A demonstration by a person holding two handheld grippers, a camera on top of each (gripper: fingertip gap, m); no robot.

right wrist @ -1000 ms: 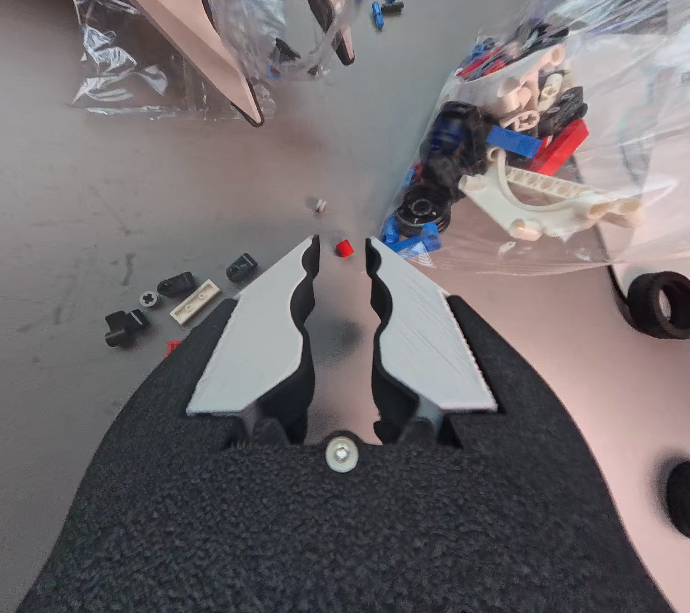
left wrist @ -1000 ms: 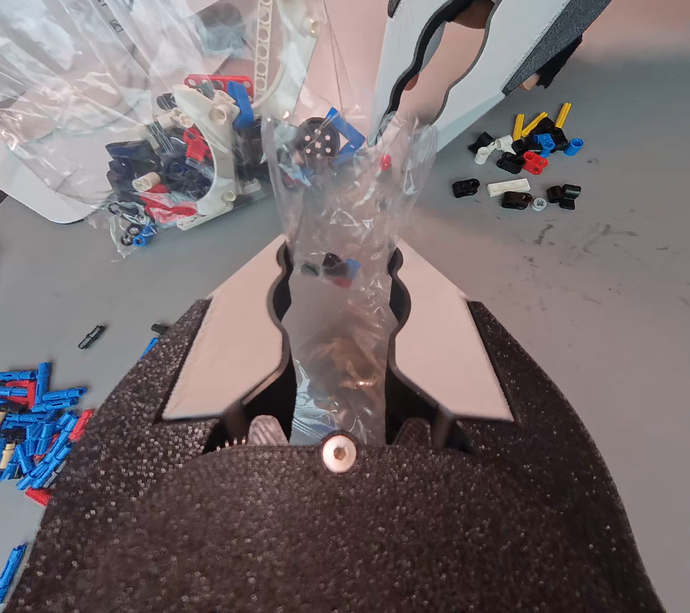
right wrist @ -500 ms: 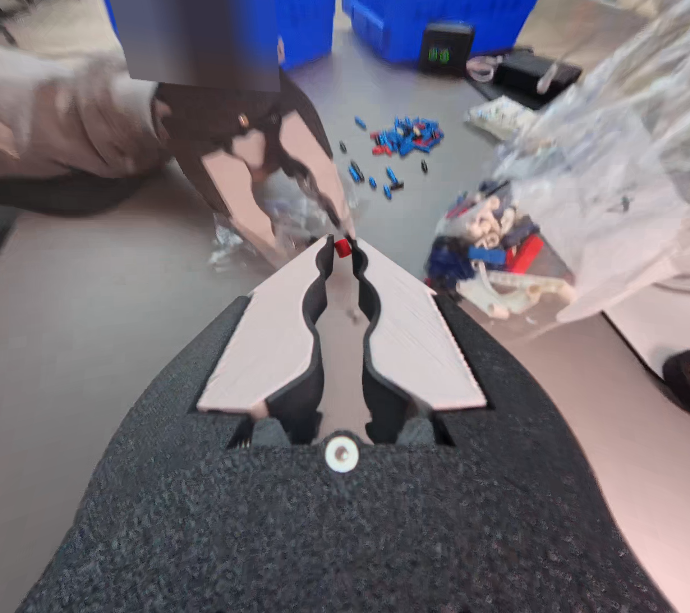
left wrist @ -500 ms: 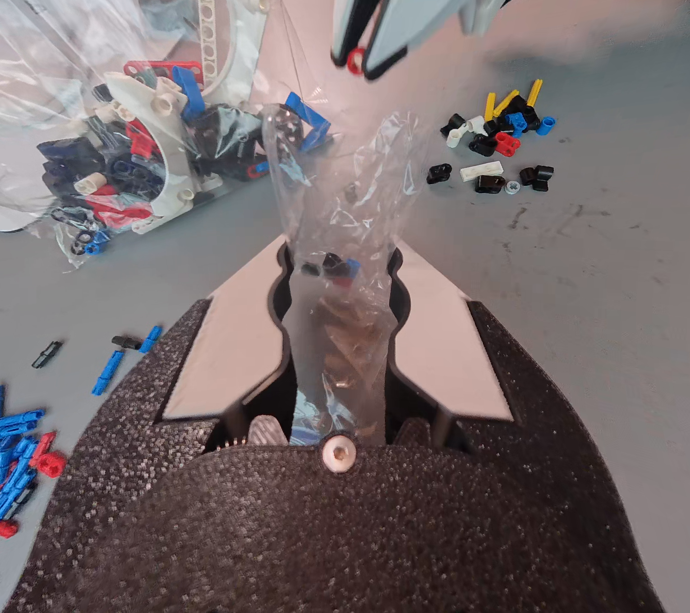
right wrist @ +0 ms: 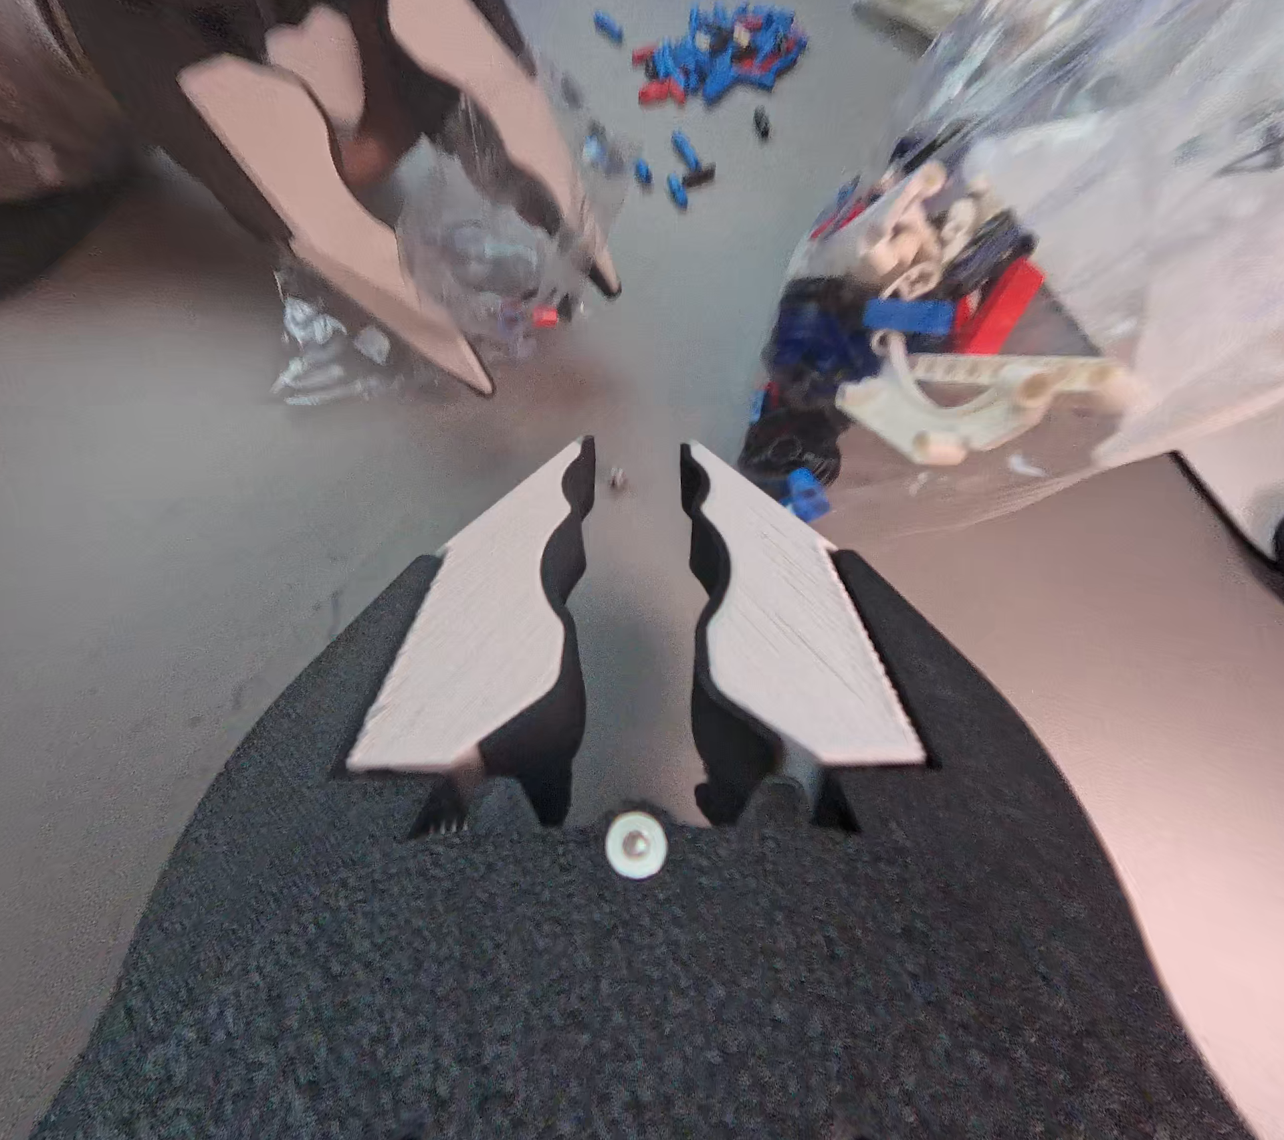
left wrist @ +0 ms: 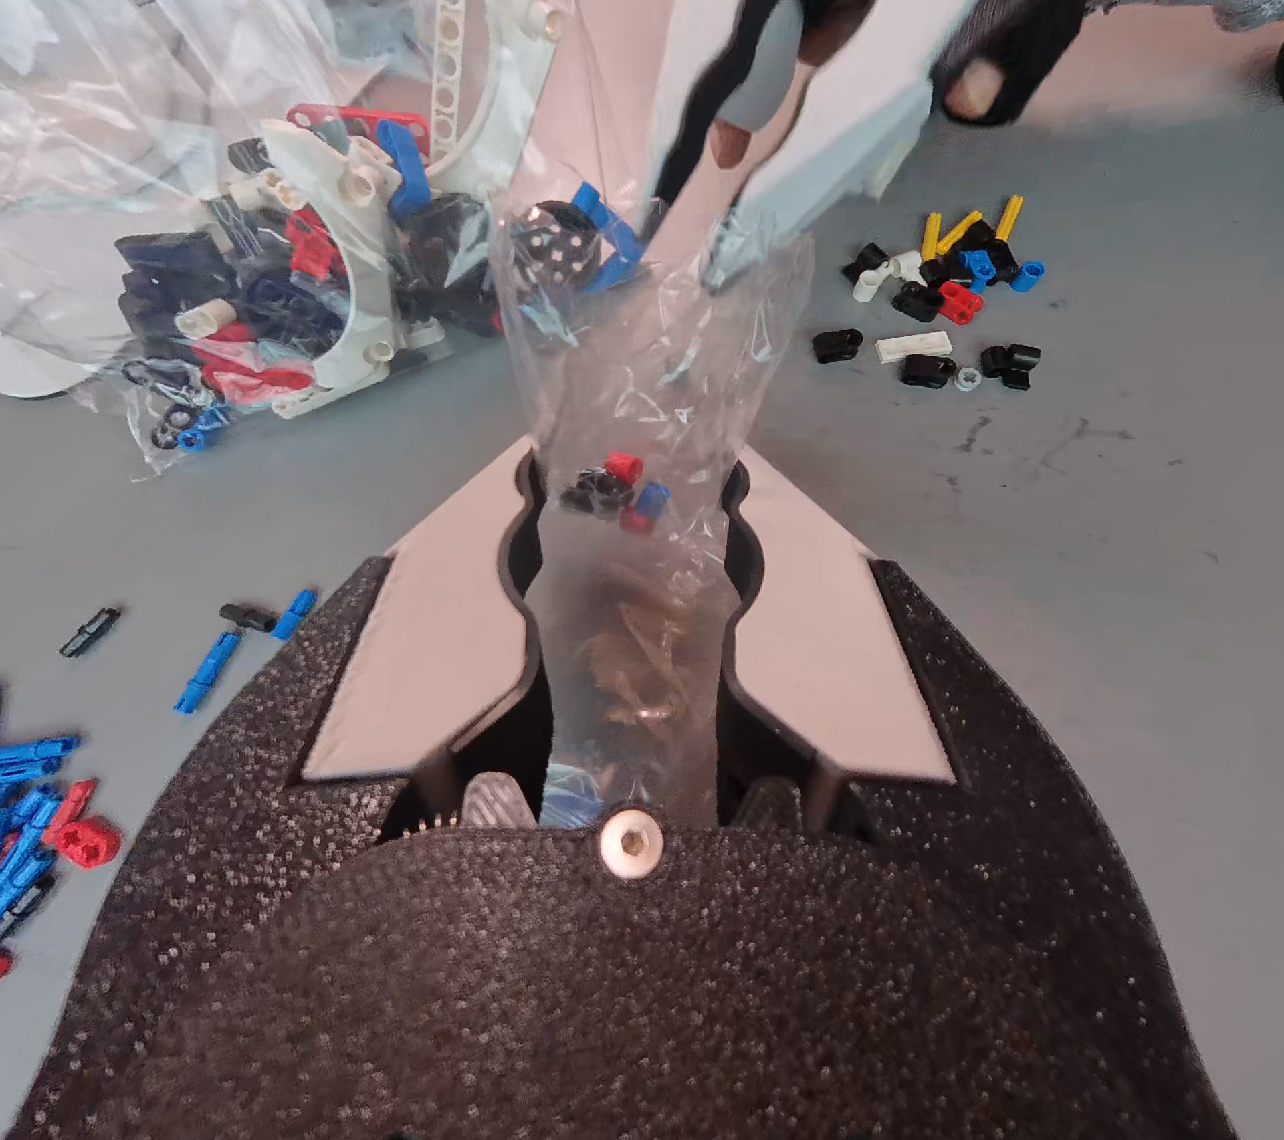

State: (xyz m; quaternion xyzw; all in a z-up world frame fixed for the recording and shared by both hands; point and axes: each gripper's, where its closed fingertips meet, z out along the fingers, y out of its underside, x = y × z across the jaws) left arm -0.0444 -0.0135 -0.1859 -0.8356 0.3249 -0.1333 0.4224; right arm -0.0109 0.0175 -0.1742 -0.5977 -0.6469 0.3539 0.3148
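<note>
My left gripper (left wrist: 634,457) is shut on a small clear plastic bag (left wrist: 653,356) and holds it upright with its mouth open. A small red piece (left wrist: 623,465) lies in the bag with a few black, blue and red pieces. My right gripper (left wrist: 688,235) is just behind the bag's mouth, its fingertips touching the rim. In the right wrist view my right gripper (right wrist: 636,447) is open and empty, with a tiny grey piece (right wrist: 615,476) on the table between its tips. The left gripper (right wrist: 545,335), the bag (right wrist: 479,266) and the red piece (right wrist: 547,316) show ahead of it.
A large clear bag of white, black, red and blue parts (left wrist: 299,245) lies at the left, also in the right wrist view (right wrist: 973,308). Loose small parts (left wrist: 938,301) lie at the right. Blue pins (left wrist: 35,808) lie at the lower left. A crumpled plastic bag (right wrist: 319,349) lies under the left gripper. Left tips to right tips: about 6 cm.
My right gripper shut on the red piece on the table, lifted it over the bag and opened. The red piece now lies inside the bag.
</note>
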